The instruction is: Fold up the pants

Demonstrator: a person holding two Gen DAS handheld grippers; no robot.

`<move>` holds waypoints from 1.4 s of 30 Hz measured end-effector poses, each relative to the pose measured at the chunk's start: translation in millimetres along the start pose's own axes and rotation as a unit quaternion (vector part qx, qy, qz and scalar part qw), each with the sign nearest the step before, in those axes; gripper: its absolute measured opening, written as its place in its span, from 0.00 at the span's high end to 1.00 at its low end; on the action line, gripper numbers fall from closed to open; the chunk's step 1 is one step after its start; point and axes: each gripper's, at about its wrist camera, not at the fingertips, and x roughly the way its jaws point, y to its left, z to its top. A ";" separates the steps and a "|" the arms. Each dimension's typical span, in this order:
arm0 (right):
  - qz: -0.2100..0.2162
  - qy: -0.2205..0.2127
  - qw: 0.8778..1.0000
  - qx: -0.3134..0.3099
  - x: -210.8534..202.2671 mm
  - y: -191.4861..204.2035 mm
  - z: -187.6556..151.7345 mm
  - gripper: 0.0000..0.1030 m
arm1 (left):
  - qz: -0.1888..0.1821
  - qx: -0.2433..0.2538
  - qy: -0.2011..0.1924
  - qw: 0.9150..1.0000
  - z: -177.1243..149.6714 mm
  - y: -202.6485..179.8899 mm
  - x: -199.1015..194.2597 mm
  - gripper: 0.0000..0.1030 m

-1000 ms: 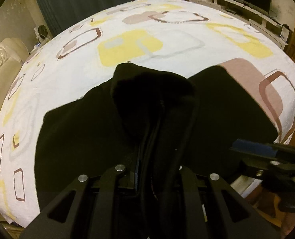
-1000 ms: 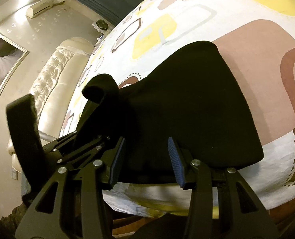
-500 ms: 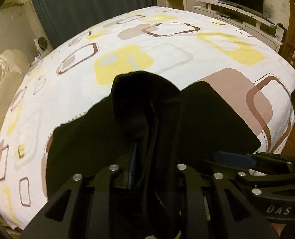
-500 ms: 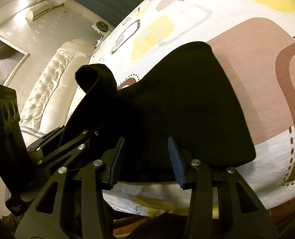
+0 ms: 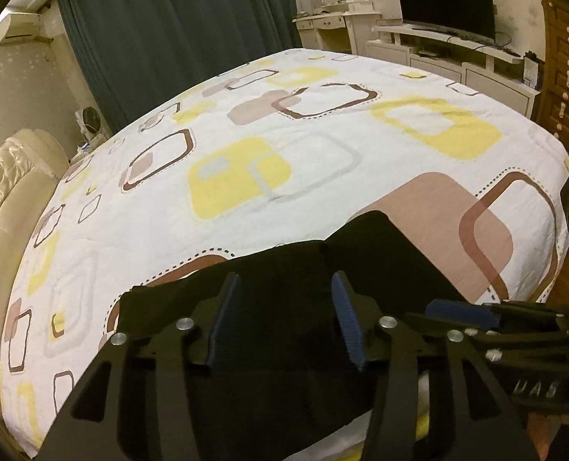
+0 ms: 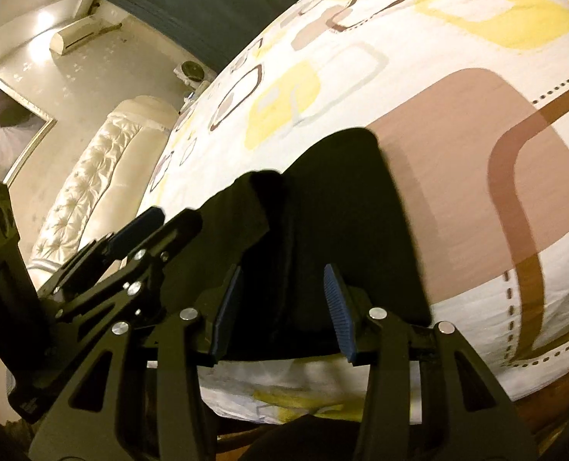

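I read the pants [image 5: 376, 265] as lying in a compact black stack at the near edge of the bed [image 5: 322, 146], right of centre. The left gripper [image 5: 284, 319] has just been opening; its jaws now stand apart above the cloth with nothing pinched between them. The right gripper [image 6: 284, 307] also stands part open, its pads clear of the fabric below. I judge the last fold laid and released. A thick ridge runs along the middle of the stack in the right wrist view; the cloth is too dark to tell whether it is a loose bunch or a neat edge. Remaining work, as I judge it: flatten or square the stack, if required.
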 end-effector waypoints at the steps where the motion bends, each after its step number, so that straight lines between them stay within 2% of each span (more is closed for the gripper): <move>1: -0.001 -0.002 1.000 0.002 -1.8 -0.9 0.4 0.58 | 0.000 -0.001 0.000 1.000 0.0 1.0 -0.3 0.51; 6: -0.003 -0.015 1.000 0.009 -10.5 -1.8 5.9 0.58 | -0.011 -0.012 0.002 1.000 -0.3 9.7 -4.4 0.51; 10: 0.007 -0.015 1.000 0.001 -11.2 7.6 6.4 0.58 | -0.043 -0.047 -0.005 0.998 -1.7 38.8 -19.5 0.35; 13: 0.026 -0.001 1.000 0.005 -1.7 13.9 5.6 0.58 | -0.042 -0.068 -0.011 0.997 -6.7 66.6 -26.2 0.35; 18: 0.041 0.036 0.999 0.003 29.3 25.5 3.3 0.58 | -0.029 -0.106 0.002 0.994 -28.8 122.1 -23.7 0.32; 24: 0.022 0.056 0.998 -0.009 56.7 34.2 9.5 0.58 | 0.001 -0.161 0.020 0.987 -71.1 181.2 -14.9 0.32; 28: 0.009 0.066 0.998 -0.011 67.7 34.3 10.3 0.58 | 0.008 -0.198 0.050 0.979 -105.4 208.5 -1.0 0.32; 32: -0.012 0.041 0.999 -0.024 52.9 32.9 19.8 0.58 | 0.005 -0.228 0.074 0.971 -133.4 224.7 12.0 0.32; 34: -0.021 0.030 0.999 -0.009 47.7 22.8 23.5 0.57 | -0.006 -0.237 0.080 0.968 -143.1 227.7 17.3 0.32; 37: -0.027 0.044 0.999 -0.007 57.6 18.2 20.7 0.57 | -0.017 -0.239 0.086 0.967 -146.0 227.4 23.6 0.32; 42: -0.005 0.077 0.997 -0.018 77.0 27.4 14.2 0.52 | -0.023 -0.237 0.082 0.968 -149.4 226.5 27.4 0.32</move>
